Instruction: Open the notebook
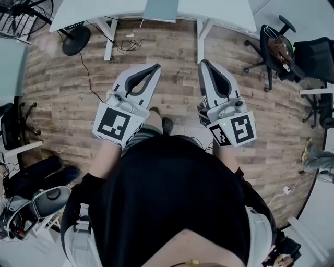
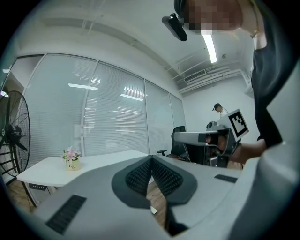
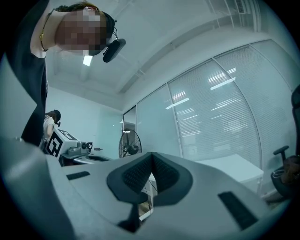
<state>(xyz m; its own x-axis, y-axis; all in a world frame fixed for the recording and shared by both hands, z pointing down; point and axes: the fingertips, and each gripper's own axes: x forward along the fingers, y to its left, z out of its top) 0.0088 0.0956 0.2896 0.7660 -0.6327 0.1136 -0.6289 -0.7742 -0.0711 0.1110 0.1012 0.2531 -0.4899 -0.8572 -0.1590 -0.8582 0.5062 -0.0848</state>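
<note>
Closest to the head camera, the person's black top (image 1: 172, 198) is seen from above, and both arms are stretched forward from it over the brown wooden plank floor (image 1: 172, 94). The left tongs (image 1: 155, 67) are held closed, with the ribbed pads pressed together and nothing between them; this is confirmed in the left gripper view. The right tongs (image 1: 202, 62) are closed in the same way and are also empty. Both are kept about level, side by side, and point toward the long white tabletop (image 1: 99, 10) at the far side of the floor.

No notebook can be recognised with certainty in any view. A flat grey-blue rectangle (image 1: 160, 10) is seen lying at the near edge of that tabletop, but it is cut by the frame, so it cannot be told whether it is the notebook, nor how its long axis runs. If it is, it lies straight ahead of the tongs and well apart from them, more in line with the left tongs than with the right. It is judged that the tabletop must first be approached and that the opening has not yet been started.
</note>
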